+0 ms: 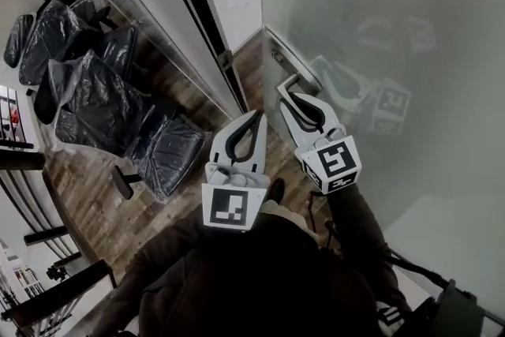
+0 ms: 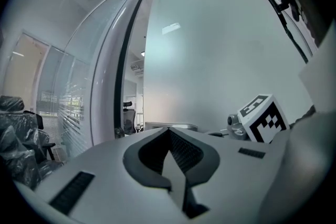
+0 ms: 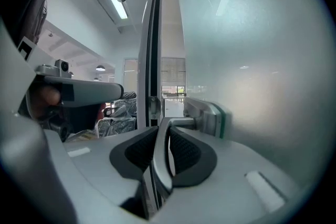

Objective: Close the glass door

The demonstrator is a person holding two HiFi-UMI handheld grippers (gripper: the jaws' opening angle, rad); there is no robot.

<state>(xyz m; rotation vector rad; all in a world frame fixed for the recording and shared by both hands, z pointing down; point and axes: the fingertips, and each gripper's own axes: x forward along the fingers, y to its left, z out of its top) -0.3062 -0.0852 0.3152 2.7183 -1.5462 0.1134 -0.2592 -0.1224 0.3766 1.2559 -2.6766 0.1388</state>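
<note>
The person is wearing a dark brown jacket [image 1: 260, 280] with long sleeves. The left gripper [image 1: 257, 116] and the right gripper [image 1: 285, 91] are both showing a light grey plastic body with two curved jaws. Black ribbed pads [image 2: 185, 150] are lining the inner sides of the jaws. A white cube [image 1: 230, 207] with black square markers is sitting at the back of each gripper. A thin black cable [image 1: 416, 267] is running beside the right sleeve.
</note>
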